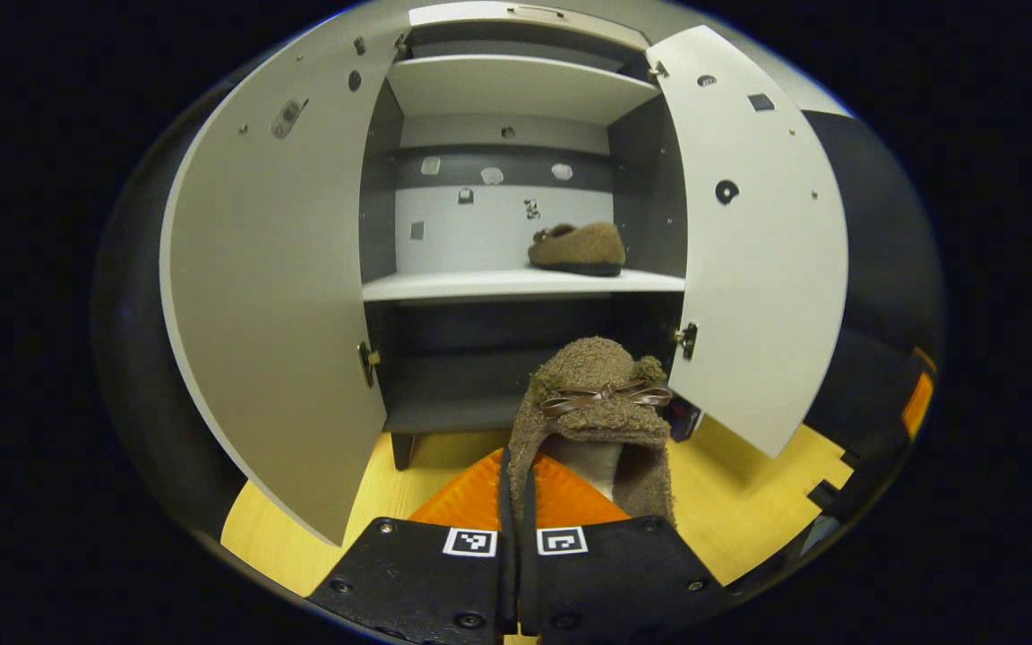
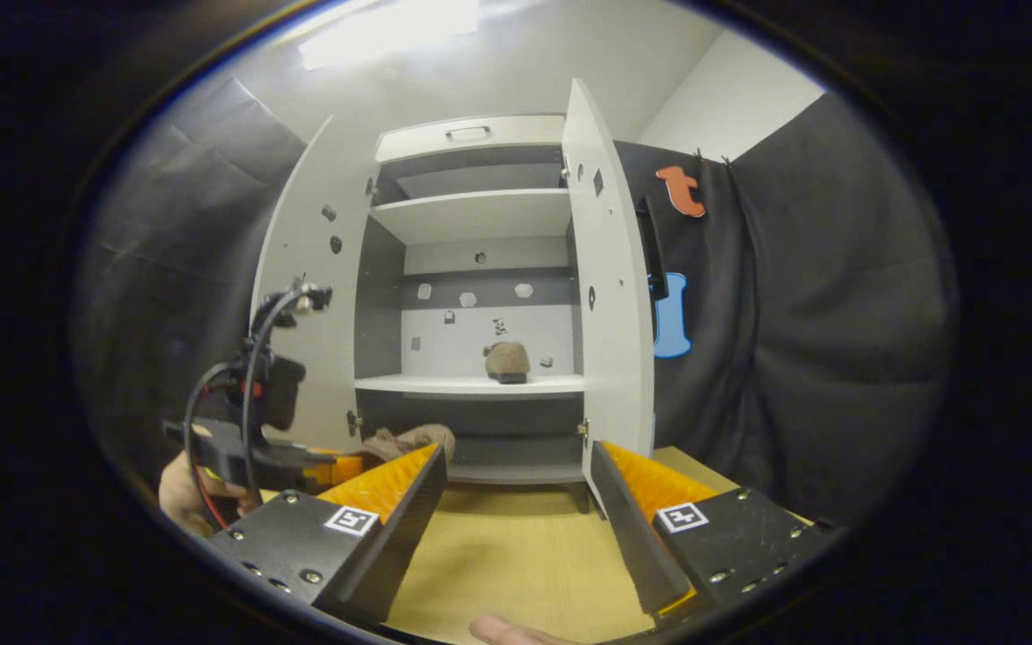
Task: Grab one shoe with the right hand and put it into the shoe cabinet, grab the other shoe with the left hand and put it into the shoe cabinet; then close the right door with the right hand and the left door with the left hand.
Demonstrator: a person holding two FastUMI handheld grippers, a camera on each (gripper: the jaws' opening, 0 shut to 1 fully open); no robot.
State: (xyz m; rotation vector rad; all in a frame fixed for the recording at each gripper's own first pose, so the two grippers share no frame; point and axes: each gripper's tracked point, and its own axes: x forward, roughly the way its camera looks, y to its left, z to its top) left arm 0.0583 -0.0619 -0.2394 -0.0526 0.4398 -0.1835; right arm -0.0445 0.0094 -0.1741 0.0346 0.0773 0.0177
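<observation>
While both cabinet doors stand swung wide, I hold a fuzzy brown slipper pinched in my left gripper, its two fingers pressed together on the slipper's collar so that it hangs in front of the shoe cabinet, toe pointing toward the dark lower compartment. It is a shaggy, bouclé-textured moccasin-style slipper with a thin, glossy brown ribbon bow across its top and a pale lining visible inside the opening. Its mate, the second slipper, sits on the white middle shelf toward the right side, dark sole flat on the board; in the right gripper view I see that same slipper end-on, small and rounded. My right gripper hangs with its fingers spread well apart and nothing between them, aimed at the cabinet's open front above the yellow wooden floor. To its left in that view I see the left gripper and the hand holding it, with the held slipper just poking out near the cabinet's lower compartment. The left door and the right door are pale grey panels with hinges at their inner edges, and another white shelf sits bare above.
</observation>
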